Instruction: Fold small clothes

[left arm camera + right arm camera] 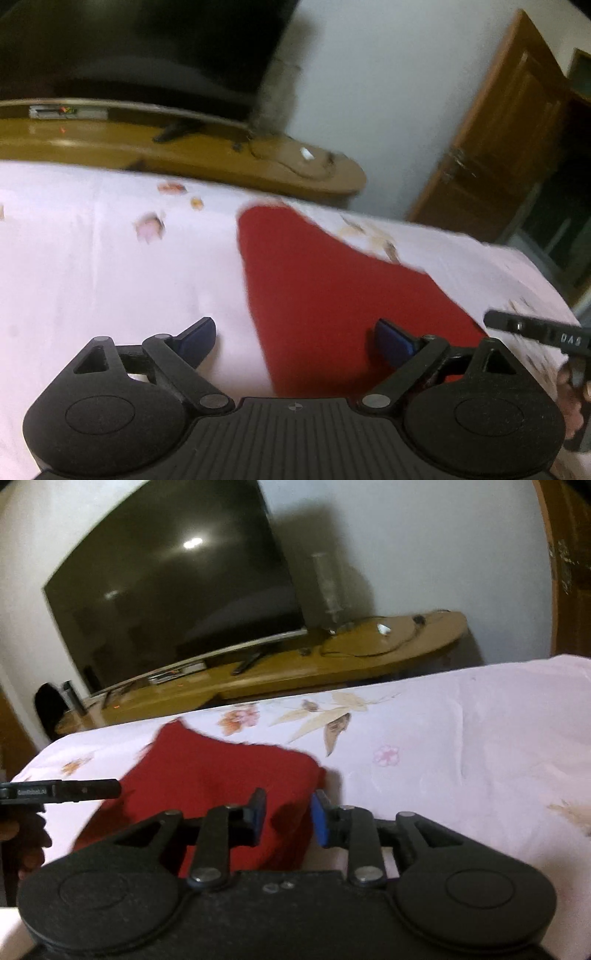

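Floral bedsheet (461, 738) covers the bed; a television (177, 590) stands on a wooden stand (295, 664) beyond it. Red garment (325, 295) lies flat on the sheet. Left hand-held gripper (295, 339) hovers at the garment's 6 o'clock edge, jaws wide apart, empty. Right hand-held gripper (288, 819) hovers tilted over the garment's 5 o'clock corner, jaws partly apart, gripping nothing.

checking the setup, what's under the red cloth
The red cloth lies on a pale pink floral bedsheet, which shows all around it. Whatever is directly beneath the cloth is covered, so anything else under it cannot be seen. Both tools, left and right, are open above it.
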Action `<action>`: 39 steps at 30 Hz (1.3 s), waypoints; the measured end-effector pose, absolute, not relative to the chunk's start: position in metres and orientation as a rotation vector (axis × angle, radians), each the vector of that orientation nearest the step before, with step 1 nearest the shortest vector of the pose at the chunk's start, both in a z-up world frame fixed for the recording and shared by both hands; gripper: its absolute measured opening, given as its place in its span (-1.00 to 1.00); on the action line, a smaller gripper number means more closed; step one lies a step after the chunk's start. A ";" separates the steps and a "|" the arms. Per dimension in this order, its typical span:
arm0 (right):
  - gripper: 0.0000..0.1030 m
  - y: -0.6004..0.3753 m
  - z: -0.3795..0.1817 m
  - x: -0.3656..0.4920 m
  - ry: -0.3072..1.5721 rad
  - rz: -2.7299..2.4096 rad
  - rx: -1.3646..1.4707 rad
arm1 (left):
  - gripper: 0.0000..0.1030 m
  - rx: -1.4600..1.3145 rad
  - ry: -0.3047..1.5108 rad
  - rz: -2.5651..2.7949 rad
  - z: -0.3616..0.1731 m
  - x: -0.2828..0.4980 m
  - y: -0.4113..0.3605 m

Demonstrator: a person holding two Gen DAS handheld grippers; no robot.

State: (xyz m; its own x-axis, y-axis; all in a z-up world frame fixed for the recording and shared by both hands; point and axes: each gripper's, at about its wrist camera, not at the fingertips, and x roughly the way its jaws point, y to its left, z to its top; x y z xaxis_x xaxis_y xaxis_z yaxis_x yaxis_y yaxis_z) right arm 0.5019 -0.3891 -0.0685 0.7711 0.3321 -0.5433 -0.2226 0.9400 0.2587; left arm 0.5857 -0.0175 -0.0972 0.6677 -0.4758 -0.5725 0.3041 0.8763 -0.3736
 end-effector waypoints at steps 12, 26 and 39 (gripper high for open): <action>-0.37 -0.385 -0.063 0.443 0.646 0.342 0.172 | 0.80 -0.275 0.720 -0.506 -0.100 0.525 -0.004; -0.34 -0.365 -0.102 0.408 0.735 0.363 -0.040 | 0.80 -0.090 0.744 -0.520 -0.126 0.476 0.008; -0.01 -0.379 -0.093 0.399 0.757 0.301 0.128 | 0.81 -0.028 0.706 -0.431 -0.101 0.467 0.003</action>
State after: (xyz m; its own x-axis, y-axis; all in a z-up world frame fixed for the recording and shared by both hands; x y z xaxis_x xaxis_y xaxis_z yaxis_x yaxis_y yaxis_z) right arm 0.3991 -0.3793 -0.0934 0.6865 0.3140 -0.6558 -0.2227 0.9494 0.2215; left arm 0.4672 0.0025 -0.1008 0.6771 -0.3924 -0.6226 0.3738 0.9121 -0.1683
